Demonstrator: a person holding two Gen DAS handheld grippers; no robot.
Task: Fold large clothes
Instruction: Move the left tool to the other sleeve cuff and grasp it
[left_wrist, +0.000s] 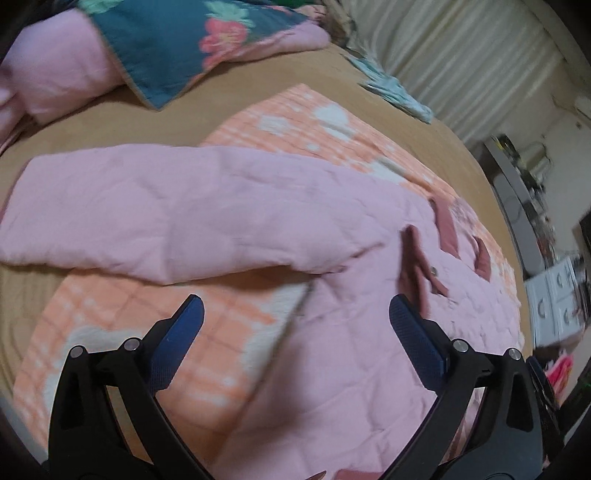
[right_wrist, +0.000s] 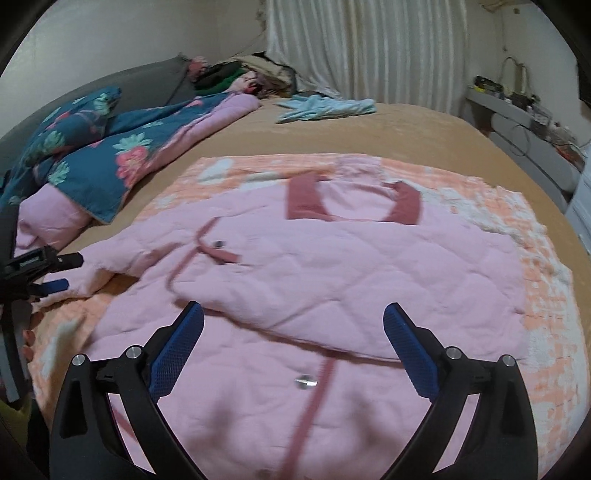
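Pink jacket (right_wrist: 332, 266) laid flat on peach blanket (right_wrist: 546, 295) for folding, one sleeve (left_wrist: 177, 214) out sideways; left gripper (left_wrist: 295, 325) & right gripper (right_wrist: 293, 328) both wide open, holding nothing, prob lining up next grab.

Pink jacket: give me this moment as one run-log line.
pink jacket flat on orange blanket, one sleeve folded across | left gripper open | right gripper open | neither holds cloth

Pink quilted jacket (right_wrist: 332, 266) lies flat, sleeve (left_wrist: 166, 210) folded across.
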